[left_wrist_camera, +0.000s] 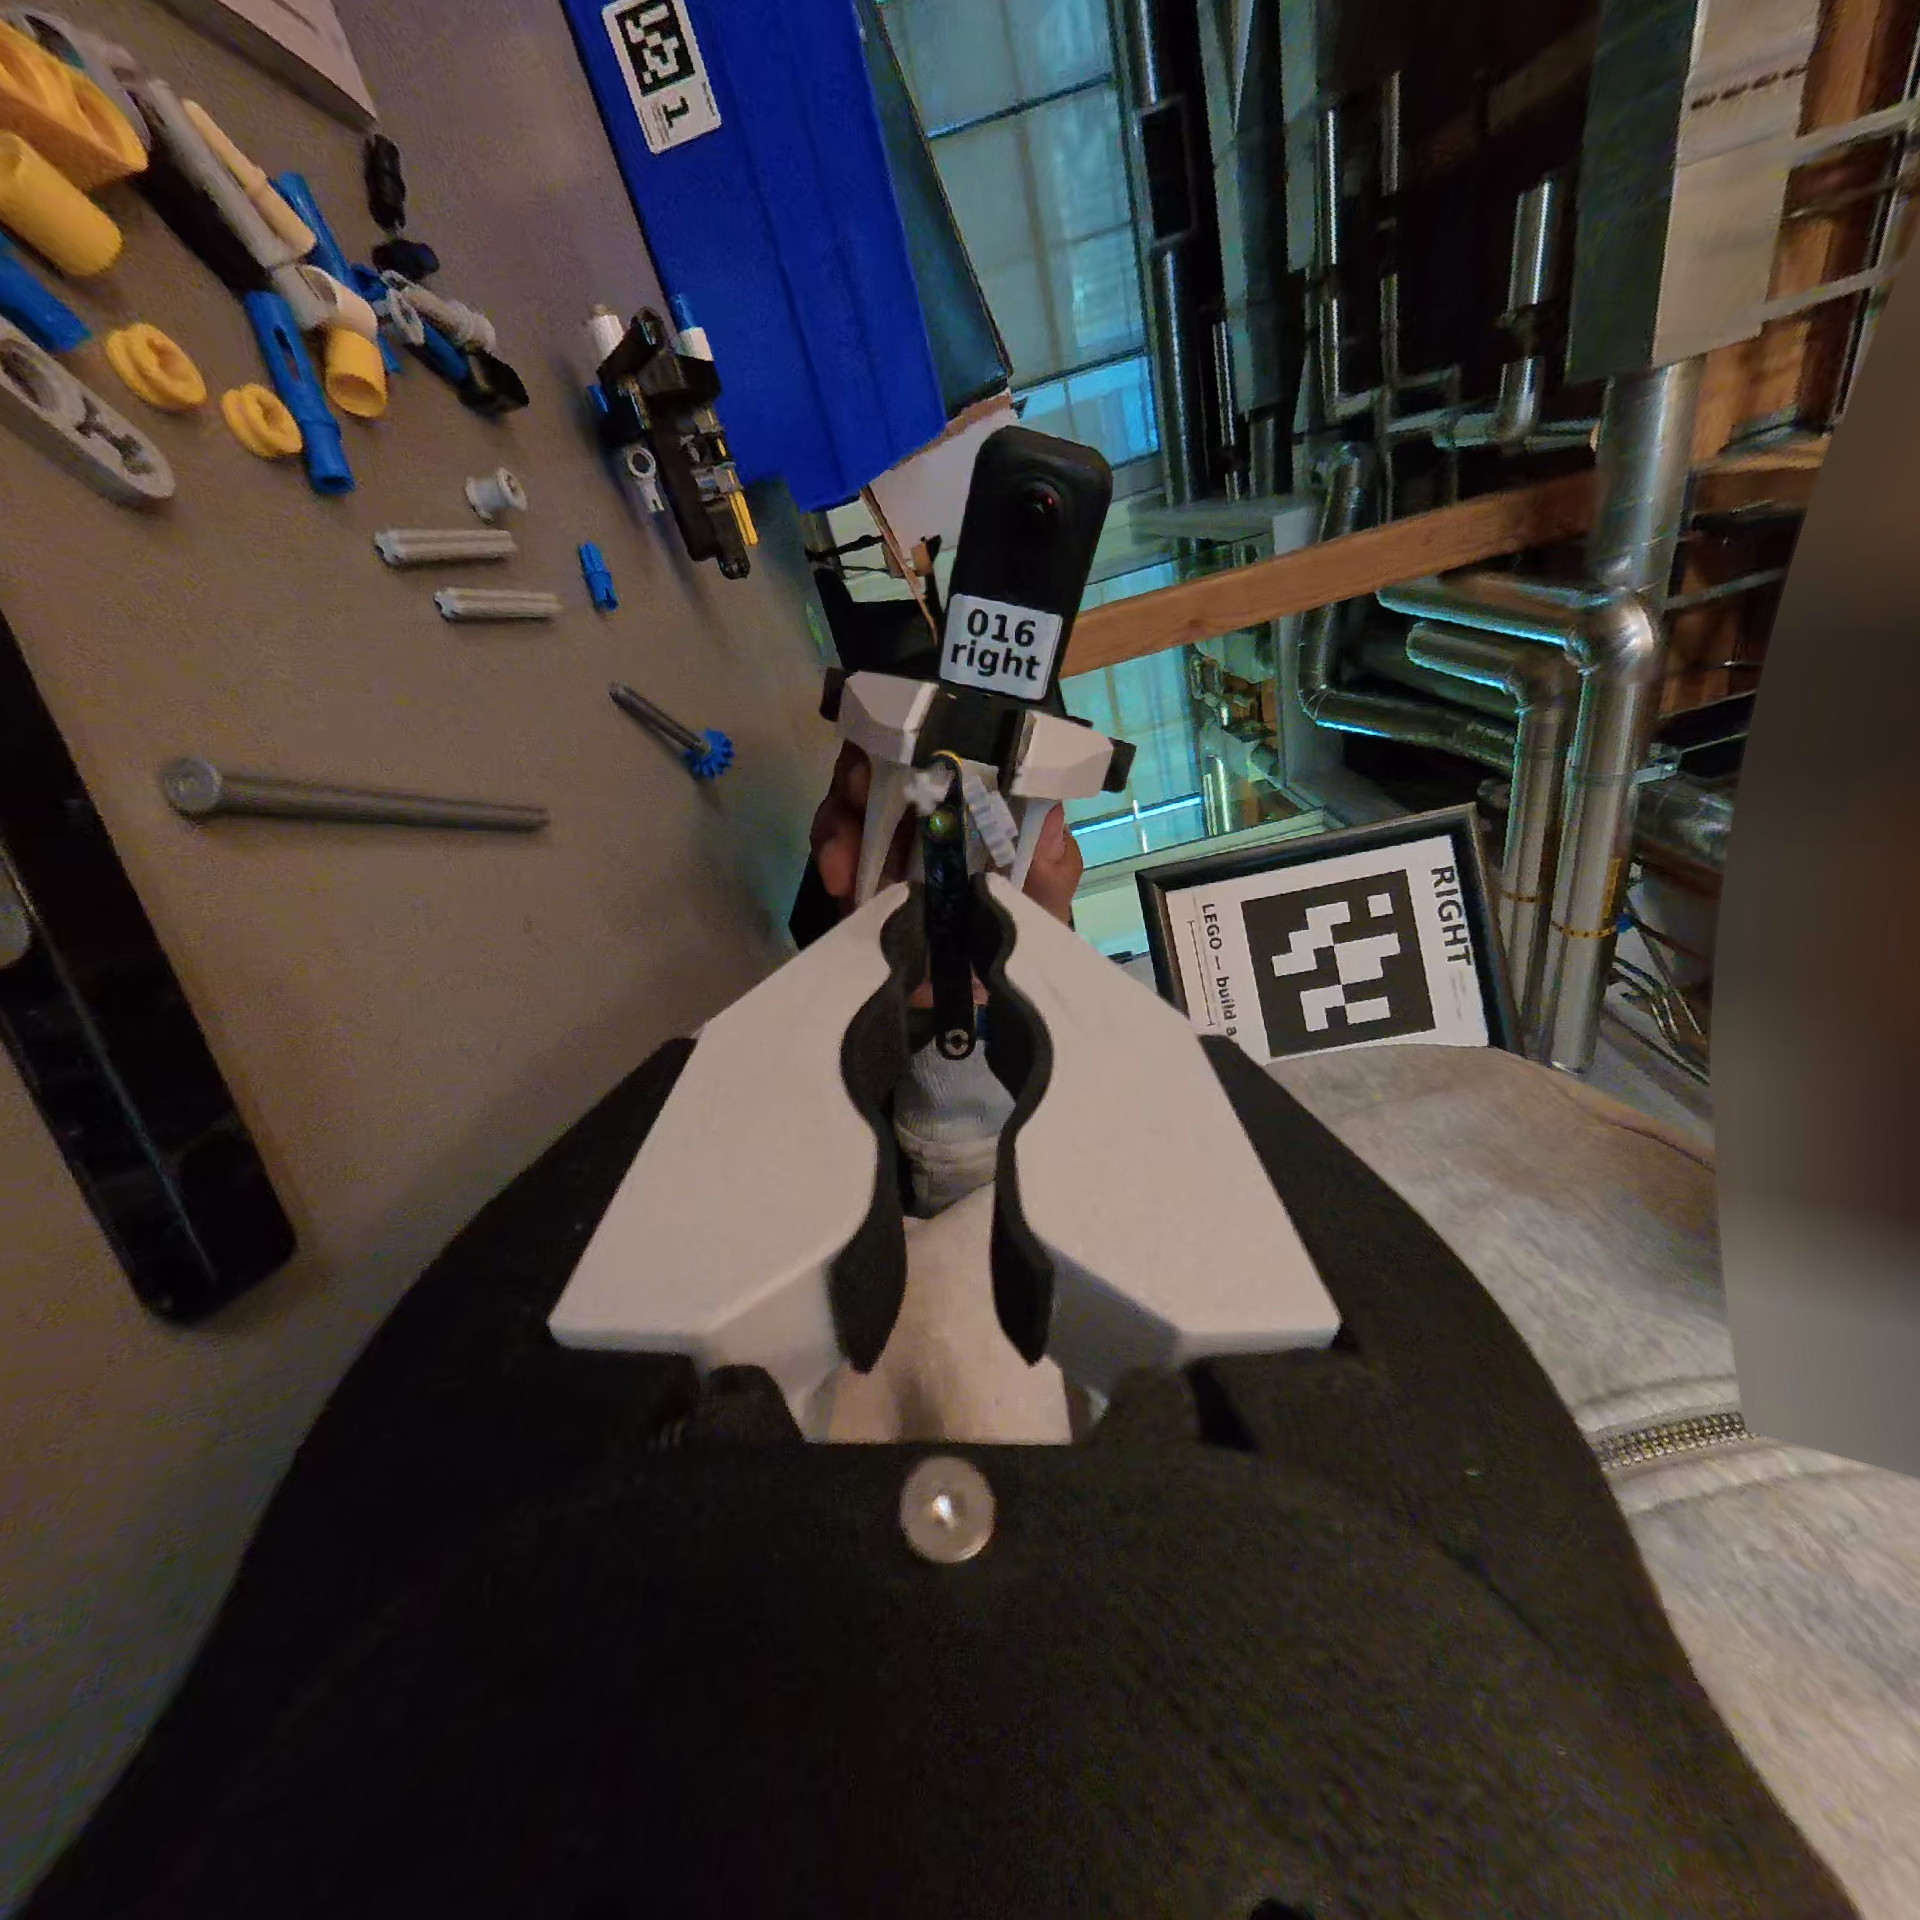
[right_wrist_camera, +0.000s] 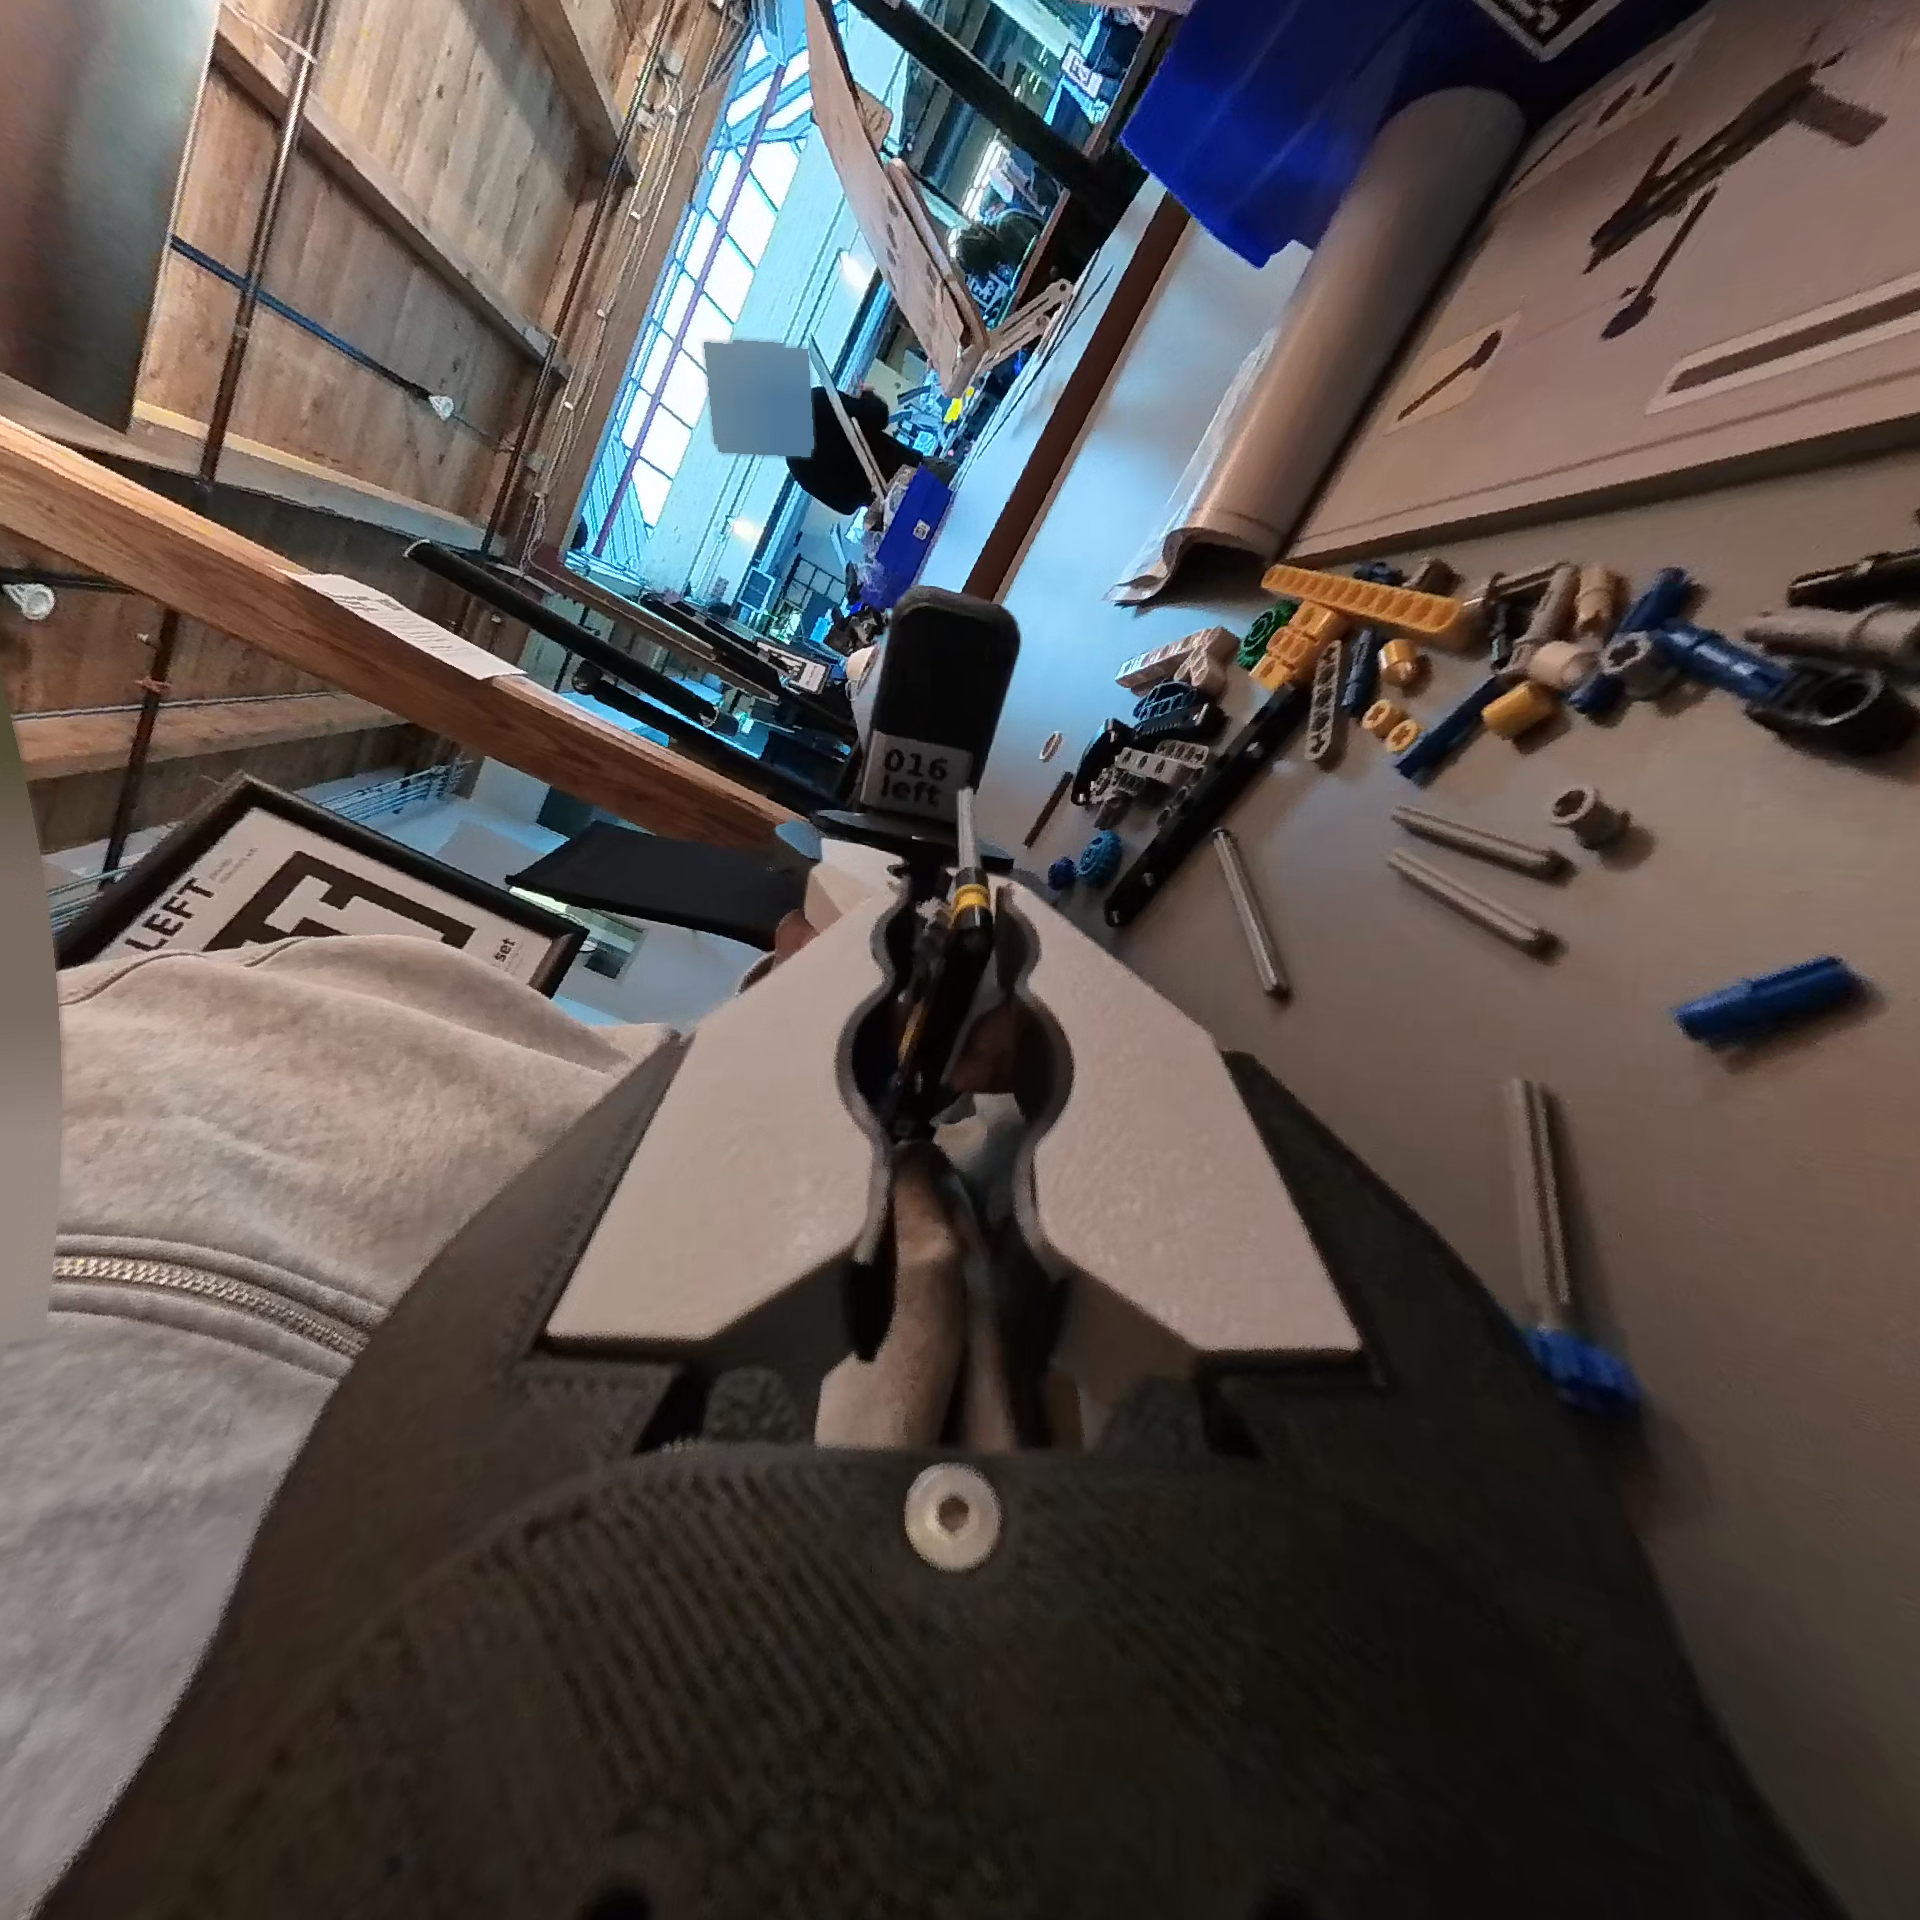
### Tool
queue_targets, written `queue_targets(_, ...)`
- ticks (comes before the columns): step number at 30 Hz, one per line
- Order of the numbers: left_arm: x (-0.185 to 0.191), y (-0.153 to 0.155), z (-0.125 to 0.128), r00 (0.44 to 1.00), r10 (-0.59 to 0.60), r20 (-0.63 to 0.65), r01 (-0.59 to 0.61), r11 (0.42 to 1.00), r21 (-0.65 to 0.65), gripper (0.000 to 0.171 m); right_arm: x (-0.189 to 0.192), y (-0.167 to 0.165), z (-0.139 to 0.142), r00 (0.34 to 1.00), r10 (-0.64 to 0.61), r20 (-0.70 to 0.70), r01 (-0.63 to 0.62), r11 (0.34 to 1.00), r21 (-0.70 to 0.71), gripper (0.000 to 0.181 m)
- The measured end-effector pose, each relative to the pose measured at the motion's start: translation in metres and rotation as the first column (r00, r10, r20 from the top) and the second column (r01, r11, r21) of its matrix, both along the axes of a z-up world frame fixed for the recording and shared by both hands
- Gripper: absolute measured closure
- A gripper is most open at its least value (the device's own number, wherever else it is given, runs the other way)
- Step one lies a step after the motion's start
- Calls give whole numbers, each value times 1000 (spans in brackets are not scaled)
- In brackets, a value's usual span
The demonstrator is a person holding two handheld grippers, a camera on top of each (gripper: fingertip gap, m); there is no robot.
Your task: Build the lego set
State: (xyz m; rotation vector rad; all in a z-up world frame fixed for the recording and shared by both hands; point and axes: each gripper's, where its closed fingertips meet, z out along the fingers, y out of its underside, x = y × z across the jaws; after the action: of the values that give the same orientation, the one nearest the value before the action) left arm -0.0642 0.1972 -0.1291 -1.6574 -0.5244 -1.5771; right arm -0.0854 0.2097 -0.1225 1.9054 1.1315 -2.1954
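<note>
Black, the slim lego beam [left_wrist_camera: 951, 966] sits clamped in the left gripper [left_wrist_camera: 948, 997], its far end meeting the right gripper [left_wrist_camera: 961, 821] above the worktop [left_wrist_camera: 436, 935].

From the right view, the right gripper [right_wrist_camera: 940, 997] pinches a black-and-yellow assembly [right_wrist_camera: 951, 956]. Joining seems underway; next, a careful aligned push.
</note>
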Motion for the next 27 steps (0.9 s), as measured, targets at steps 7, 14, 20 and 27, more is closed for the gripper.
queue_targets(7,-1,1,1,999,7,36,-7,1000,-6,166,1,0,1,1000,0,-13,0,1000,-4,169)
queue_targets(14,-7,4,1,995,36,91,-34,999,-23,166,3,7,6,998,-33,-54,35,999,37,160)
queue_targets(20,-9,5,0,994,44,100,-40,998,-42,166,14,9,24,975,-29,-219,101,940,325,151)
queue_targets(27,-6,3,-1,996,19,85,-15,999,-49,166,17,-2,6,979,46,-197,120,653,748,159)
